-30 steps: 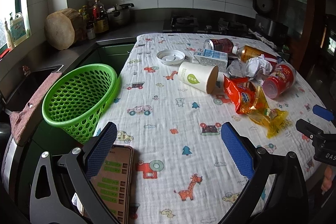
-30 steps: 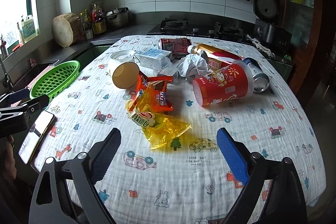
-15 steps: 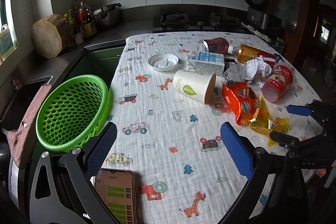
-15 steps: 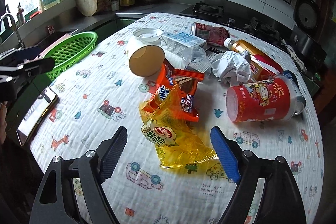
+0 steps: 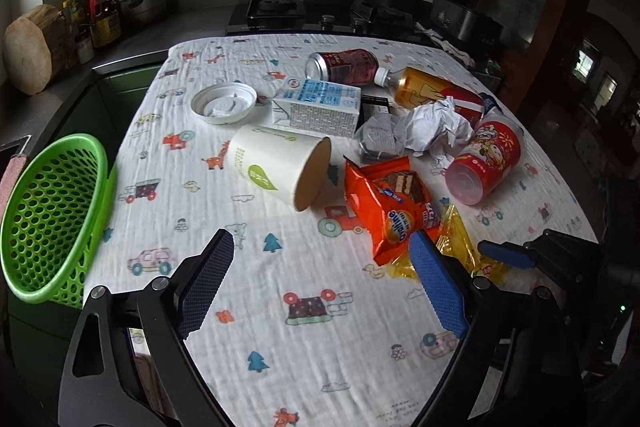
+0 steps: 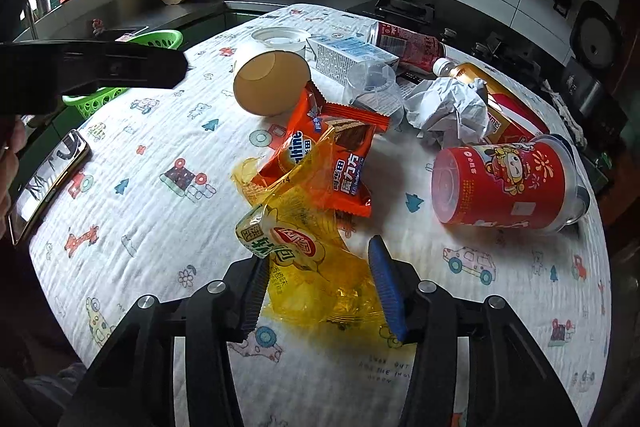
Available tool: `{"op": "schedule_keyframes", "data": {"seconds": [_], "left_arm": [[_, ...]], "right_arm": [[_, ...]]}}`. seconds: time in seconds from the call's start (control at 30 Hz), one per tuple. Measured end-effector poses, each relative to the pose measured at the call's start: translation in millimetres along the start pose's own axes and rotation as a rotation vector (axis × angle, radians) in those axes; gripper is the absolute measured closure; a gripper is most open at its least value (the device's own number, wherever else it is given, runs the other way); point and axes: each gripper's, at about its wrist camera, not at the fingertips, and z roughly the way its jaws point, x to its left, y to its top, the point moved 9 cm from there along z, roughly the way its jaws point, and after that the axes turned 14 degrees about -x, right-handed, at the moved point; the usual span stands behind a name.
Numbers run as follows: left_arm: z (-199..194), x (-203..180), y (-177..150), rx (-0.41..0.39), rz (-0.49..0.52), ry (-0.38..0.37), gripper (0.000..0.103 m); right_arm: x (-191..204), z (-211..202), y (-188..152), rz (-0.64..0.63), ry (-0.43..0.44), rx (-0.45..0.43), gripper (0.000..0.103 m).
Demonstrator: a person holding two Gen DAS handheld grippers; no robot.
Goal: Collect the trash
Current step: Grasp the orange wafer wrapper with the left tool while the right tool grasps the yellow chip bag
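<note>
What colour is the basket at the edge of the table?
Bright green, with a perforated wall. The basket shows best in the left wrist view.

My left gripper [image 5: 318, 277] hangs low over the near edge of the tablecloth, its two blue-padded fingers [image 5: 206, 281] spread wide with nothing between them. It points across the cloth toward the far side.

My right gripper [image 6: 318, 291] is down at the near right edge of the cloth, tilted forward. Its jaws are partly closed, each pad [image 6: 386, 289] standing at one side of the thing between them; I cannot tell if they press it. From the left camera my right gripper [image 5: 508, 255] shows at the right edge, one blue fingertip pointing inward.
</note>
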Motion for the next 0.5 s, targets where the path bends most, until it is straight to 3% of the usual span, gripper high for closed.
{"op": "schedule_keyframes", "data": {"seconds": [0.27, 0.5], "left_arm": [[47.7, -34.3, -12.2, 0.08, -0.027, -0.054, 0.016], [86.0, -48.5, -22.6, 0.159, -0.065, -0.045, 0.016]], "right_arm": [[-31.3, -40.3, -14.6, 0.063, -0.066, -0.033, 0.057], [-55.2, -59.3, -32.1, 0.128, -0.102, -0.036, 0.057]]}}
